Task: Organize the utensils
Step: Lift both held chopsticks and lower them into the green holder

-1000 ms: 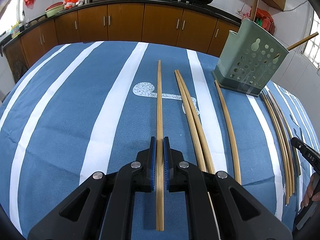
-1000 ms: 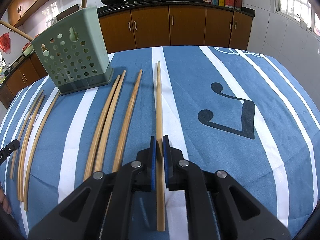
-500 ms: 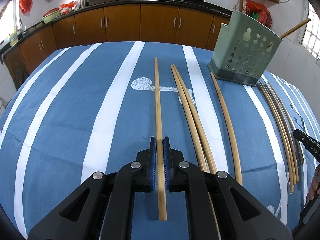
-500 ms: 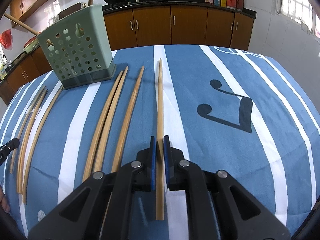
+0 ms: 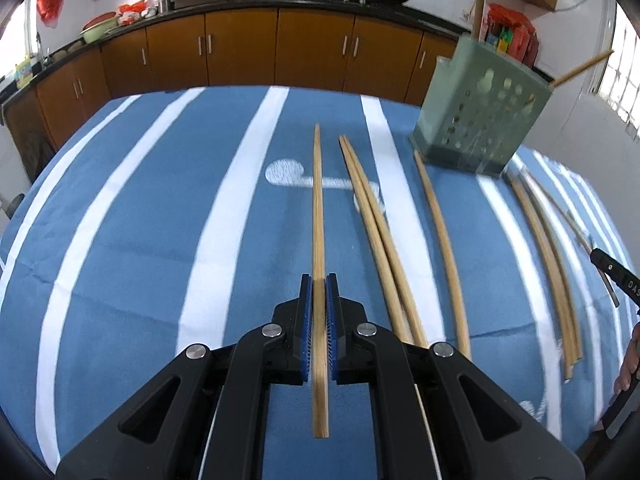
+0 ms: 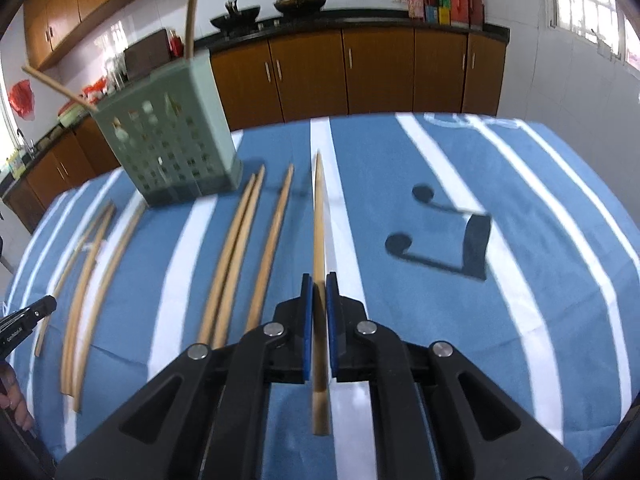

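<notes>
In the left wrist view my left gripper (image 5: 319, 285) is shut on a bamboo chopstick (image 5: 318, 200) that points straight ahead over the blue striped cloth (image 5: 140, 240). In the right wrist view my right gripper (image 6: 319, 285) is shut on another chopstick (image 6: 319, 220), whose far tip is raised off the cloth. The green perforated holder (image 5: 476, 120) (image 6: 168, 136) stands at the back with two chopsticks sticking out of it. Loose chopsticks lie on the cloth: a pair (image 5: 372, 220) (image 6: 236, 240), a single one (image 5: 440, 240) (image 6: 274, 240) and several more (image 5: 548, 248) (image 6: 88, 280).
Brown cabinets (image 5: 240, 52) under a dark counter with woks run behind the table. The other gripper's finger shows at each view's outer edge (image 5: 616, 276) (image 6: 24, 318), with a person's hand (image 5: 628, 364) below it. The cloth drops off at the table's edges.
My right gripper has risen with its chopstick, whose tip now hangs above the cloth. The left gripper still clamps its chopstick, and its view has shifted only slightly.
</notes>
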A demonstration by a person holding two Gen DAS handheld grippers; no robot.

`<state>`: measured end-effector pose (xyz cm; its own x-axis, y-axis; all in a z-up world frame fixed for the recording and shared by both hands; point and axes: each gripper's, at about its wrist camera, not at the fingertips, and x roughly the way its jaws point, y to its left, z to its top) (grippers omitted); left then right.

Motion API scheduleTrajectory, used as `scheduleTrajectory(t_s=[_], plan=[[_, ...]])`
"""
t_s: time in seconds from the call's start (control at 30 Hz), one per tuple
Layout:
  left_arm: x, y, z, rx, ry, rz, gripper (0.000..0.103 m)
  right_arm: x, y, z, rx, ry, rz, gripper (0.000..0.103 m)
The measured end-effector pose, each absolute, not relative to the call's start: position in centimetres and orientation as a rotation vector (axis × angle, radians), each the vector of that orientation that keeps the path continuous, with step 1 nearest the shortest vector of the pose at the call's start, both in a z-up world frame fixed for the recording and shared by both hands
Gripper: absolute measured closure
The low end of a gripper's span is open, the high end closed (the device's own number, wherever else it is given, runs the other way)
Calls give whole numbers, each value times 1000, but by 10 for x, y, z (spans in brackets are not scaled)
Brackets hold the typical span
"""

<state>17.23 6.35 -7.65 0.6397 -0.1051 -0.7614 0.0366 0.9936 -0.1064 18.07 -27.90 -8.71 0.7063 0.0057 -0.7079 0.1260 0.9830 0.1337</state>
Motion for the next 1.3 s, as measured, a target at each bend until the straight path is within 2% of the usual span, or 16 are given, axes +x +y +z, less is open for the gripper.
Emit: scheduleTrajectory(t_s=[0.5, 0.87, 1.3], plan=[[151, 69, 7, -111, 627, -104, 96, 163, -286, -19, 190, 567, -56, 95], [159, 65, 33, -90, 553, -99, 96, 159, -288, 7, 181, 476, -64, 95], [146, 36, 113, -54, 419, -271, 96, 148, -292, 104, 260, 314, 114, 95]])
